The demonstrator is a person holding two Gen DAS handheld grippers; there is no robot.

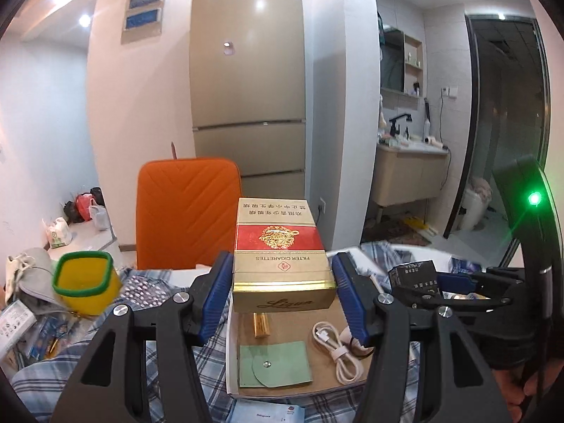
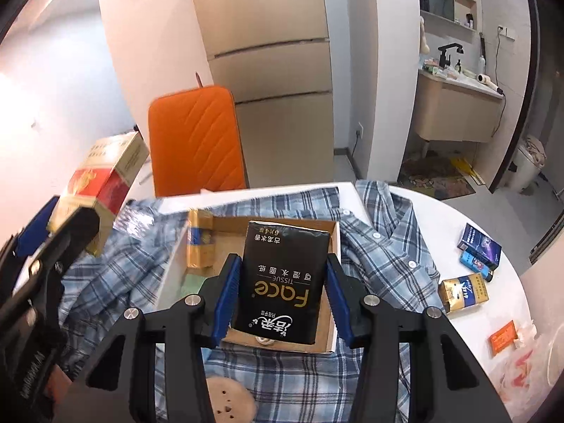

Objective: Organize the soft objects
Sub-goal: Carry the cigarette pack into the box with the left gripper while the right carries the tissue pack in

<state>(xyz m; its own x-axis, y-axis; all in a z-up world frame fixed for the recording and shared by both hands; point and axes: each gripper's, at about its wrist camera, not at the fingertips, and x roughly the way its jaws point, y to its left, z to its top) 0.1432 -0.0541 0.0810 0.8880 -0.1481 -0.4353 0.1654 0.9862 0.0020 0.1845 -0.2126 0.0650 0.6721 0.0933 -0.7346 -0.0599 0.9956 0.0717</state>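
Observation:
My left gripper (image 1: 282, 275) is shut on a gold and red cigarette carton (image 1: 278, 246), lifted above a shallow cardboard box (image 1: 232, 359). In that box lie a green pouch (image 1: 275, 363), a white cable (image 1: 335, 349) and a small gold item (image 1: 260, 325). My right gripper (image 2: 280, 289) is shut on a black tissue pack (image 2: 282, 278), held over the same cardboard box (image 2: 328, 338). A blue plaid shirt (image 2: 384, 246) is spread under the box. From the right wrist view the left gripper and its carton (image 2: 105, 179) show at the left.
An orange chair back (image 1: 187, 211) stands behind the table. A yellow cup with a green rim (image 1: 84, 282) and clutter lie at the left. Small packs (image 2: 479, 246) and an orange card (image 2: 504, 338) sit at the white table's right edge (image 2: 500, 282). A fridge (image 1: 246, 88) stands behind.

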